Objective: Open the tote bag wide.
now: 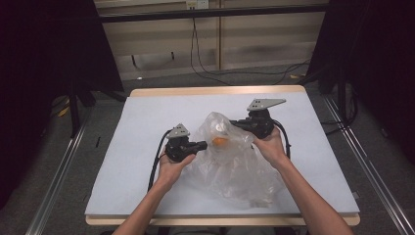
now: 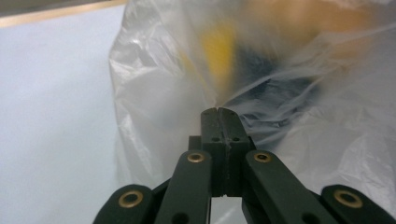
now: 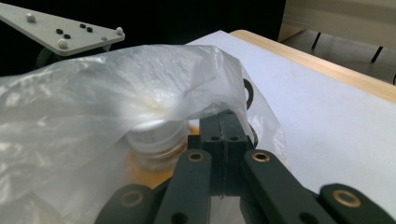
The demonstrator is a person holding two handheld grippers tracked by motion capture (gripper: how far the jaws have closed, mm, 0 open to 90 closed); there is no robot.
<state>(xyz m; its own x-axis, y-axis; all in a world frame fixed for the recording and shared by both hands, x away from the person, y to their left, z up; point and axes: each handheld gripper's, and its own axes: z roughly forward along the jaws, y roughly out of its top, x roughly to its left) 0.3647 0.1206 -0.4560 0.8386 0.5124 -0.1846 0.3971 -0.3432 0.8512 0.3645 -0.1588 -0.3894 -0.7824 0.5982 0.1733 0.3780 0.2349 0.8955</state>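
Both grippers, left gripper (image 2: 218, 112) and right gripper (image 3: 227, 116), pinch a clear plastic bag (image 1: 230, 161) at mid-table (image 1: 147, 117), jaws closed on film; an orange object (image 1: 219, 141) inside stays blurred, unidentifiable

**Around the work surface**

A white mat (image 1: 147, 122) covers a wooden table (image 1: 215, 90). Beyond its far edge, black cables (image 1: 205, 68) trail across the grey floor (image 1: 161, 81). Dark curtains (image 1: 44, 49) hang on both sides, and a metal rail (image 1: 58, 176) runs along the left.
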